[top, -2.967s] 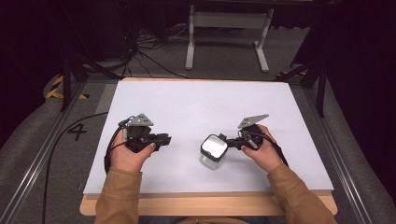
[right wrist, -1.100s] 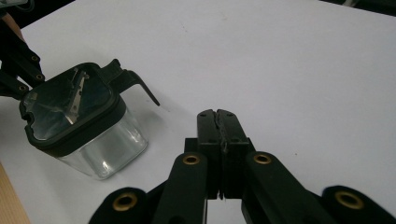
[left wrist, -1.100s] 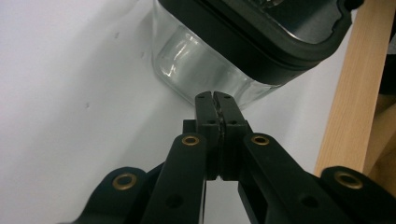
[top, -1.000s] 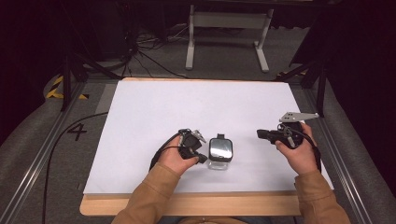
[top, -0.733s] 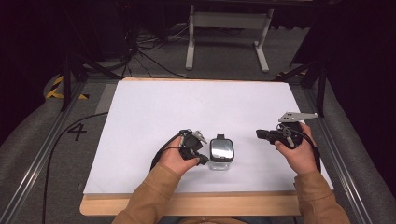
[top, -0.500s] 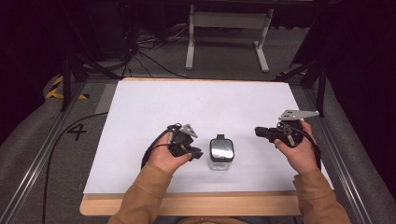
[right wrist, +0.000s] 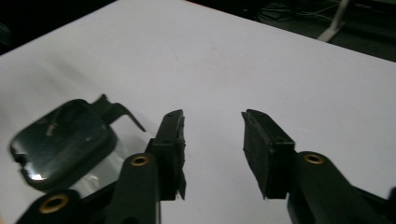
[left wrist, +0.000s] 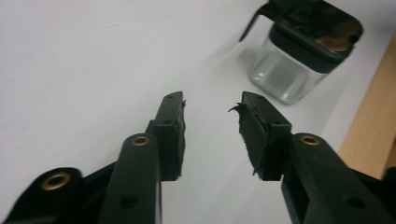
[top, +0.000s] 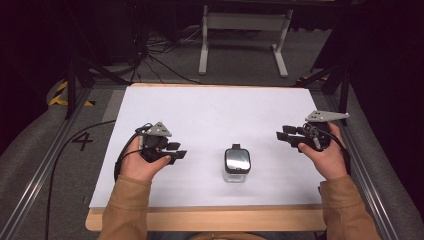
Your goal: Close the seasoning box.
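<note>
Glass forms the body of the small square jar (top: 236, 172) that stands upright on our white surface (top: 215, 115), near its front edge and roughly midway between our two hands; a dark lid (top: 237, 159) with a glossy top closes it, and a black clasp sticks out on the far side. Our left hand-held gripper (top: 176, 150) sits well to the left of the jar, pointing towards it, with bare white surface between the two. From the left gripper view, we see its two black jaws standing apart after just opening, about halfway, nothing between the pads (left wrist: 171, 122), and the jar (left wrist: 292, 70) off to the upper right, clear of the fingertips, with the wooden front edge of the surface at the right border. Our right hand-held gripper (top: 286, 136) is held well to the right of the jar, pointing left towards it, a grey three-cornered plate (top: 326, 116) on top. Through the right gripper view its jaws have likewise just been opening and stand apart with only white surface showing in the gap; the jar (right wrist: 65, 140) lies to the left of the left jaw, partly behind it, and we cannot tell whether that jaw touches it there.
</note>
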{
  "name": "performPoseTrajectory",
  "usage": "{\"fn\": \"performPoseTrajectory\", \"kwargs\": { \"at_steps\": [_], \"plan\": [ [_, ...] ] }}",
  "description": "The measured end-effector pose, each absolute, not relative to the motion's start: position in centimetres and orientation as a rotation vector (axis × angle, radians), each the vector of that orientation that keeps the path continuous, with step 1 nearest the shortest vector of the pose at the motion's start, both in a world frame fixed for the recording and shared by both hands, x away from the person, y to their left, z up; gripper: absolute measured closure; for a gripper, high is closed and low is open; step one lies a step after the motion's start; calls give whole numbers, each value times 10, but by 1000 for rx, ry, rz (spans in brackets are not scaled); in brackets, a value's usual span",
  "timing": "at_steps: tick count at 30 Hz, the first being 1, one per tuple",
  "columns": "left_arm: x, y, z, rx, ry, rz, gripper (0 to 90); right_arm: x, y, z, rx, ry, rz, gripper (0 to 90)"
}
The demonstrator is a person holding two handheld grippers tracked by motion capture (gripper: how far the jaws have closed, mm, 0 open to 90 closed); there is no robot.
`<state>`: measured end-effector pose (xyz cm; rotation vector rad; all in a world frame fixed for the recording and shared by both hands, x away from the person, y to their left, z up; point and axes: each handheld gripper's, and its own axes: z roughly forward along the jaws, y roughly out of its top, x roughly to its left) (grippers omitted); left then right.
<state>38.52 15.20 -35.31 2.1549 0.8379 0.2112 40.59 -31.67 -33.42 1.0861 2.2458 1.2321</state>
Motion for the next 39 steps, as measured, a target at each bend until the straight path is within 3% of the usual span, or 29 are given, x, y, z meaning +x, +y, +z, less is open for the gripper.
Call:
{"fn": "performPoseTrajectory", "kwargs": {
  "at_steps": [1,8,16,19,27,39],
  "plan": [
    [388,156,-356,2148,846,222,543,410,-322,-339,1108,2224,1191,488],
    [401,176,-375,2109,933,258,449,424,-341,-359,1193,2196,1140,442],
    [416,192,-399,2074,1047,276,379,435,-356,-381,1257,2202,1053,438],
    [419,192,-403,2112,1144,258,304,437,-361,-390,1341,2235,999,425],
    [423,186,-408,2182,1156,186,255,438,-364,-408,1383,2358,801,382],
    [421,176,-403,2210,1107,185,254,437,-360,-416,1400,2416,686,340]
  ]
}}
